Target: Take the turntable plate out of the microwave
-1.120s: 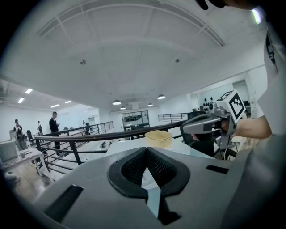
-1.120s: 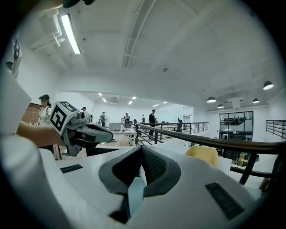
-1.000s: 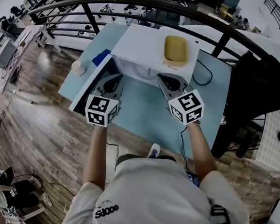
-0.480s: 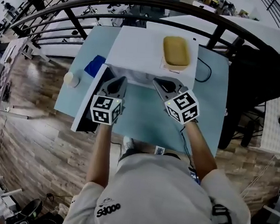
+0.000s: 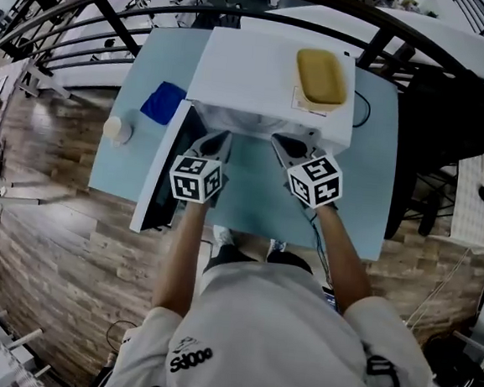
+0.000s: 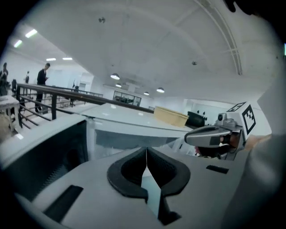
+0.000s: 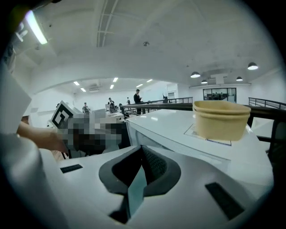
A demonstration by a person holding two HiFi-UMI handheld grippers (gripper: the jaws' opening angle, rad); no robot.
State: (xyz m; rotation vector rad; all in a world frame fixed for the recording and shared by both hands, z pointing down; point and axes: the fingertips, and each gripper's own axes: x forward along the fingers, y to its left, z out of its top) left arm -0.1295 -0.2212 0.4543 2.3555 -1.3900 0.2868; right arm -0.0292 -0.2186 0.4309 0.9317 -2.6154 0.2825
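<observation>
Closed, empty left gripper point(image 5: 219, 138) and right gripper point(image 5: 282, 141) before the open microwave point(image 5: 252, 80); unopened jaws could knock, not grasp, the unseen turntable plate

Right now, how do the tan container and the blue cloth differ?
The tan container sits on top of the microwave; the blue cloth lies on the table, left of it. The container is a deep, rimmed tub; the cloth lies flat. Both sit untouched.
</observation>
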